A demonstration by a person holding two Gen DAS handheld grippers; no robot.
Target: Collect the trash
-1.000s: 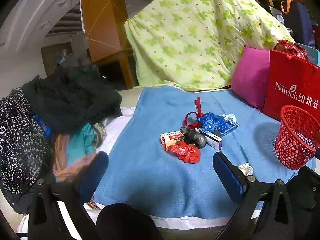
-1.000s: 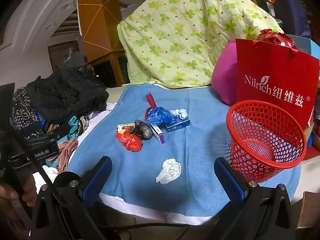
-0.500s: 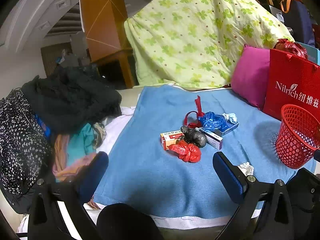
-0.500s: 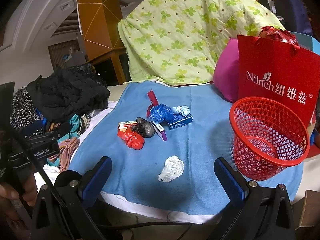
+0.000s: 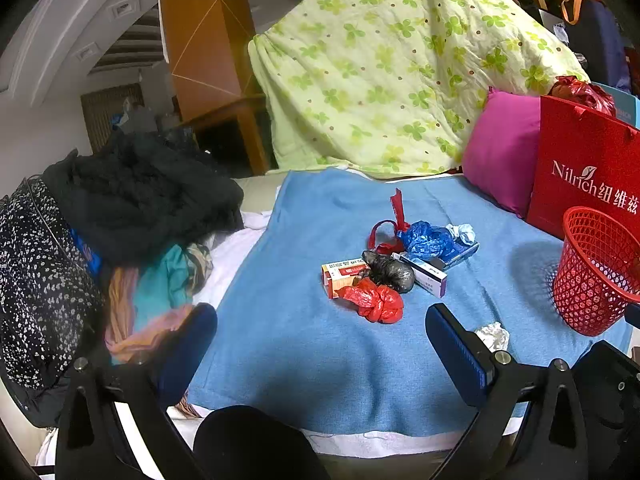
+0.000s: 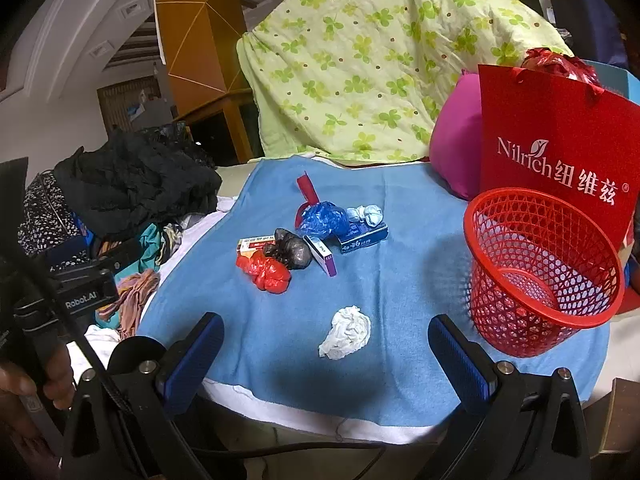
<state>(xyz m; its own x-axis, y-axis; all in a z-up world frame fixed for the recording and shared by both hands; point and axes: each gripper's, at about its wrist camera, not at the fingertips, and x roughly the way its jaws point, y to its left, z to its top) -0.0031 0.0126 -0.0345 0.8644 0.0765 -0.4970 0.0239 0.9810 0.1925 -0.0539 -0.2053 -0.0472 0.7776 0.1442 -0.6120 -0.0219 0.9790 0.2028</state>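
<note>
Above the blanket's (image 6: 400,364) near edge, you are holding both tongs spread wide, gripping nothing: right gripper (image 6: 326,354) facing the tissue wad (image 6: 346,338), basket (image 6: 536,312) at two o'clock; left gripper (image 5: 320,340) facing the trash pile (image 5: 400,264).

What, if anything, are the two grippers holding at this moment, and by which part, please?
Nothing is held. The left gripper and the right gripper are both open above the blue blanket, with the trash lying untouched.

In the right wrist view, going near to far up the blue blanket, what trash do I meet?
White crumpled tissue → red plastic bag → black plastic bag → blue plastic bag → red ribbon strip.
</note>
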